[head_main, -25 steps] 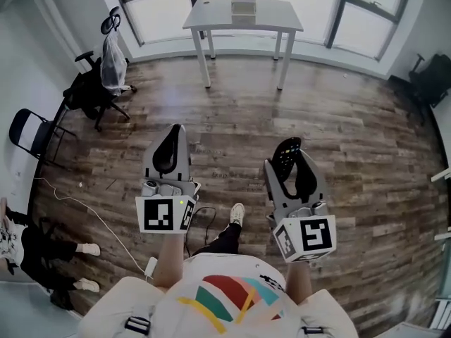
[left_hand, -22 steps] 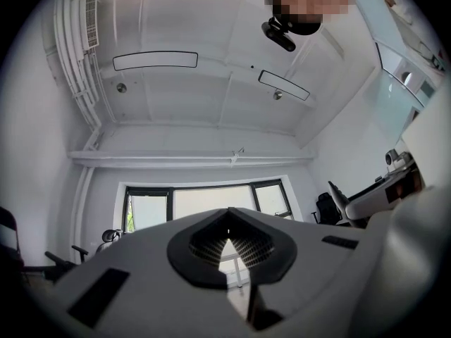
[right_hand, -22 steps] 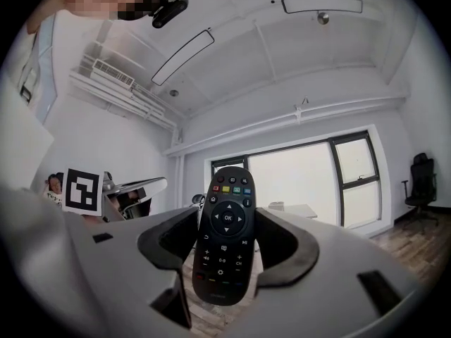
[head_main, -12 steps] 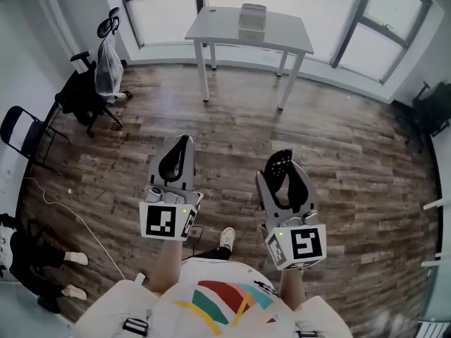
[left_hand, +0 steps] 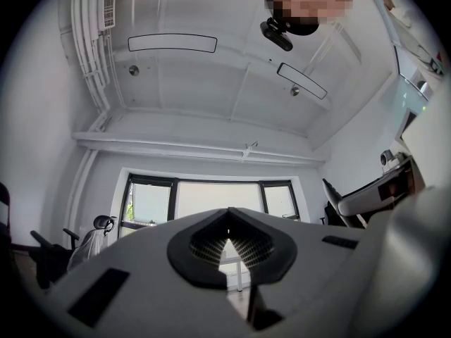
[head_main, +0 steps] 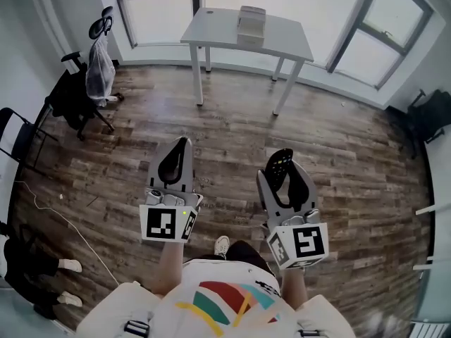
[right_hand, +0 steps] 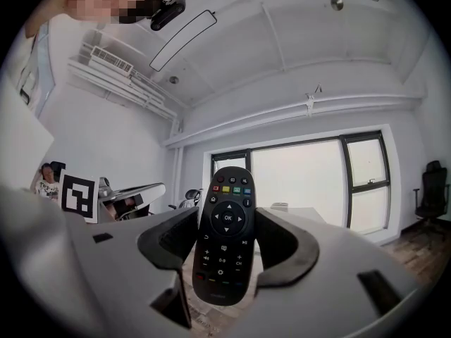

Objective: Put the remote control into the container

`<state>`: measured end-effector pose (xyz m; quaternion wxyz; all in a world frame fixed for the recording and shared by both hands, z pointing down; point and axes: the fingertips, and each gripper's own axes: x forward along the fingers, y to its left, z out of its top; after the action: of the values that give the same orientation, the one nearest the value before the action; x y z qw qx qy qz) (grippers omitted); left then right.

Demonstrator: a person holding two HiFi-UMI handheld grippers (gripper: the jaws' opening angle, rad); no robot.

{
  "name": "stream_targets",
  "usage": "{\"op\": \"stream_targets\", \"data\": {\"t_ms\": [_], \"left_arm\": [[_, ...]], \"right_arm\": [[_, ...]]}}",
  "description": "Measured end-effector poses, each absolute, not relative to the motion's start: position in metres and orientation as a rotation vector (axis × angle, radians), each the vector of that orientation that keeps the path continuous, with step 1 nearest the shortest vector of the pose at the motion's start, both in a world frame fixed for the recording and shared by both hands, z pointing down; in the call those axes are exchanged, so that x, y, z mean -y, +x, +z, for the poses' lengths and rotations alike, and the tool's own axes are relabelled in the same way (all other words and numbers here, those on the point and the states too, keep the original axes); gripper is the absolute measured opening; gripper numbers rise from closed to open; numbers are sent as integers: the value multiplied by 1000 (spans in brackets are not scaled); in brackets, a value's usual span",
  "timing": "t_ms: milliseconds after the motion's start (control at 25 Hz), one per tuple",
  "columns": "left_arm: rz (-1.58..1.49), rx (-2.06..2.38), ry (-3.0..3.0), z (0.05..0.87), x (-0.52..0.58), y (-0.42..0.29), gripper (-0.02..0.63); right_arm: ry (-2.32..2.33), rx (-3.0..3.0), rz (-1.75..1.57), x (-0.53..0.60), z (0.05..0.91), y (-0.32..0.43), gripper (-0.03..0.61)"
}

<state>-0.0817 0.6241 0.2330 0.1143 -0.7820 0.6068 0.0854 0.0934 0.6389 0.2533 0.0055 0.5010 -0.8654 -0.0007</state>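
The black remote control stands upright between the jaws of my right gripper, buttons facing the camera, and both pads press its sides. The head view shows the remote's top poking out of the right gripper above the wooden floor. My left gripper is level with it on the left, its jaws together and holding nothing; the tips meet in the left gripper view. The pale container sits on a white table by the windows, well ahead of both grippers.
A black office chair draped with a plastic bag stands at the left wall, beside a folding chair. Another dark chair is at the right. A white cable and a seated person's legs lie at lower left.
Both grippers have been carried forward across the floor and the table now sits nearer and larger. The remote stays clamped in the right gripper and the left stays shut.
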Motion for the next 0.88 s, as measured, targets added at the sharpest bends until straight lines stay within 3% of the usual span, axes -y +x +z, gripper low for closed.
{"op": "stream_targets", "data": {"t_ms": [880], "left_arm": [[211, -1796, -2243, 229, -523, -104, 6]], "right_arm": [[1634, 2717, -18, -509, 243, 89, 255]]}}
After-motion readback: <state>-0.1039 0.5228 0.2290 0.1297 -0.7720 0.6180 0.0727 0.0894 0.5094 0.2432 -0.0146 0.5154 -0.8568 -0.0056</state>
